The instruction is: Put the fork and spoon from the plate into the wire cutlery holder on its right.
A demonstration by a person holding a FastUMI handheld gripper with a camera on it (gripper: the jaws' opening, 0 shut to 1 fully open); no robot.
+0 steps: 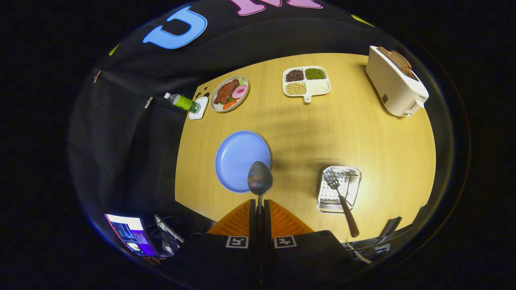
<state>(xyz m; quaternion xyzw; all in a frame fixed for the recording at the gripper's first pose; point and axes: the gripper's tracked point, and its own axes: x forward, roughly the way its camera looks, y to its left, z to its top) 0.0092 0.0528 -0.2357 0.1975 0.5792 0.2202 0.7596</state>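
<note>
Yellow tabletop (pixel 363 133) below: gripper (pixel 260 209) clamps spoon (pixel 260 179) by its thin handle, so it may pivot or slip before reaching wire holder (pixel 338 189), right of fingers, already holding fork (pixel 340 197).

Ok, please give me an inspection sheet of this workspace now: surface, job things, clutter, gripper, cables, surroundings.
Surface: round wooden table.
Job's things: blue plate bare; fork in wire cutlery holder; spoon held.
Clutter: toaster, bean tray, food plate, green bottle.
Gripper: gripper fingers shut on the spoon handle.
Cables: some beside the screen.
Surroundings: black booth cloth.
</note>
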